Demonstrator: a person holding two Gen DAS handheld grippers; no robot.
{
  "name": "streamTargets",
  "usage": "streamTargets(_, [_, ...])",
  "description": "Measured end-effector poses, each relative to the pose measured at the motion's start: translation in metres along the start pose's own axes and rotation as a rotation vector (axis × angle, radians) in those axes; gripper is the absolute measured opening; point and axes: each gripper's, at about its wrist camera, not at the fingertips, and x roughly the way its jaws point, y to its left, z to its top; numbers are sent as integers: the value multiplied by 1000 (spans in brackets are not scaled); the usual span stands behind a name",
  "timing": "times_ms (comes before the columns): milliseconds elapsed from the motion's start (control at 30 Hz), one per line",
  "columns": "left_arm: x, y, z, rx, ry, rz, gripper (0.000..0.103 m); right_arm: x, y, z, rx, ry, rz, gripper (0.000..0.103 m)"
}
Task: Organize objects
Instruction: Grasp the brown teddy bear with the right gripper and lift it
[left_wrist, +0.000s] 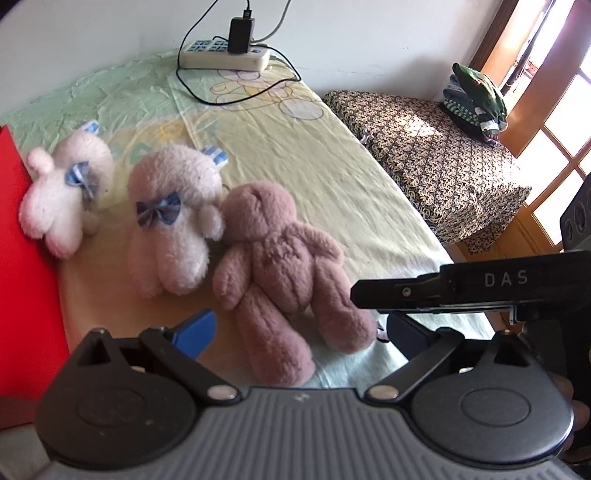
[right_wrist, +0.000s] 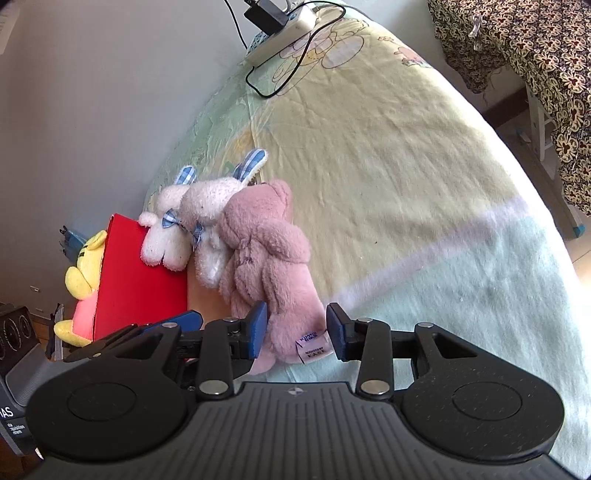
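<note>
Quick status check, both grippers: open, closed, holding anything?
Left gripper: open, holding nothing; the pink teddy bear lies between its fingers.
Right gripper: open, fingers on either side of the bear's legs, not yet clamped.

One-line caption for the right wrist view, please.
Open right gripper straddling the pink teddy bear on the bed.
</note>
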Motion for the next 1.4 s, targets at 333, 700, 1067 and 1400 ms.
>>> streamTargets(333, [23,16,14,-72,41,-27,94,31,-5,22,-8,26,4,42])
streamTargets(700, [39,33,24,-115,81,-18,90,64,11,41,-39,96,103,43])
streamTargets(1067, [44,25,26,-101,92,-36,91,61,7,41,0,135,134,39])
streamTargets(1400, [36,3,20,-46,85,-87,92,26,5,28,-4,80,109,38])
